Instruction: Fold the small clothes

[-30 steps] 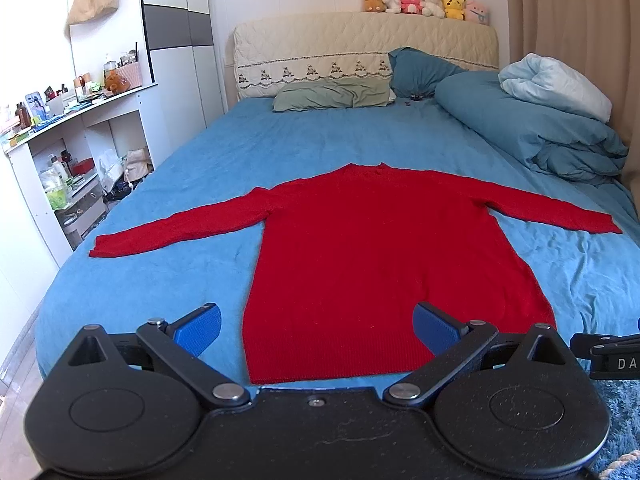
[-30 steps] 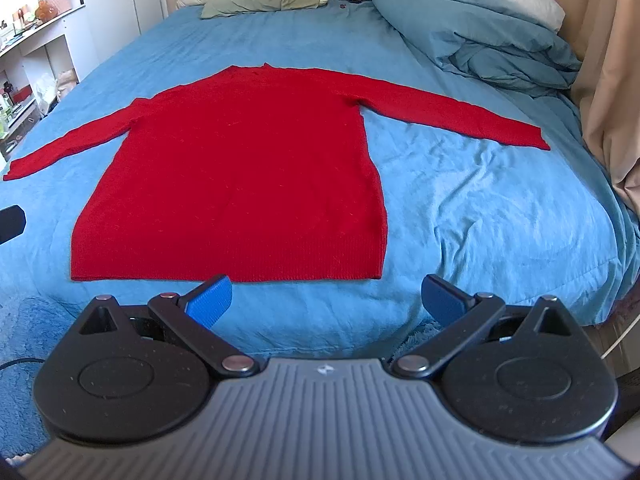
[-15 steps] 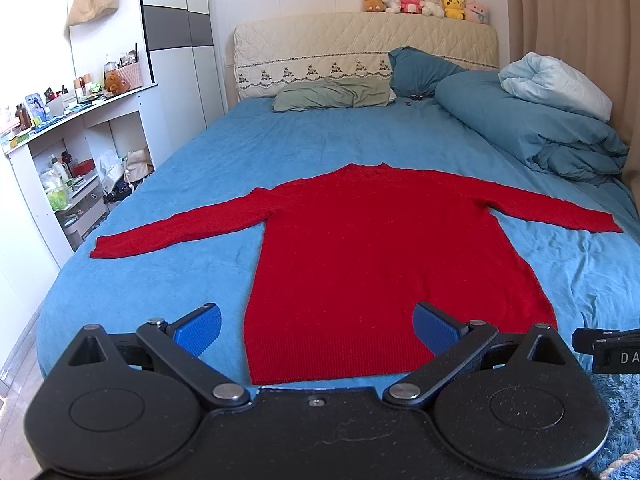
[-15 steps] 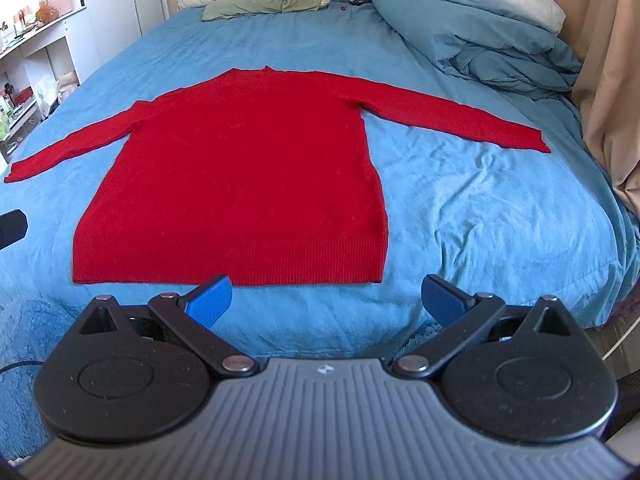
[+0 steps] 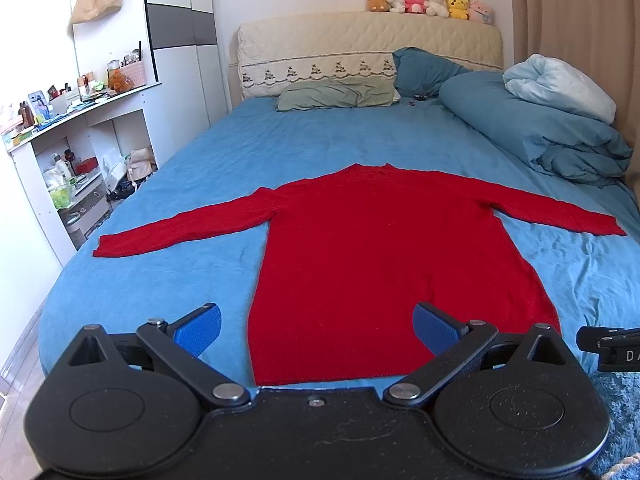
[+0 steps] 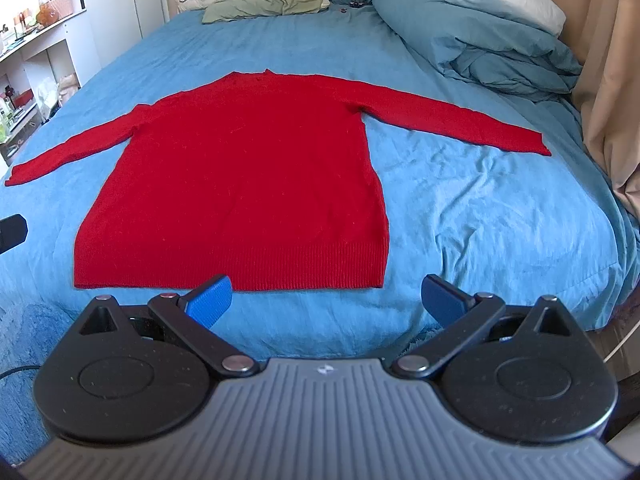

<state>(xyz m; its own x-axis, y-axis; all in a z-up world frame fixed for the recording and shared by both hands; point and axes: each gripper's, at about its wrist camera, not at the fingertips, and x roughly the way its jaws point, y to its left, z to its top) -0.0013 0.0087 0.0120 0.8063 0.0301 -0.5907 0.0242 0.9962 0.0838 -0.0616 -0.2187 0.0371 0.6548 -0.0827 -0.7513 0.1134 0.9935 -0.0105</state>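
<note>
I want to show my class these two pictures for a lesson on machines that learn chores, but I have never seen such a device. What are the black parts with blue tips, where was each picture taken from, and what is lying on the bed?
The black parts are hand-held grippers: a person holds one in each hand, and each carries a camera looking forward along its two blue-tipped fingers. One picture comes from the left gripper, the other from the right gripper. Both stand open and hold nothing.

On the bed, covered with a blue sheet, lies a red sweater, spread flat with both sleeves stretched out to the sides and its hem nearest the grippers. It is not yet folded. Behind it are pillows, a heaped blue duvet and a row of soft toys on the headboard. Cluttered shelves stand to the left.
</note>
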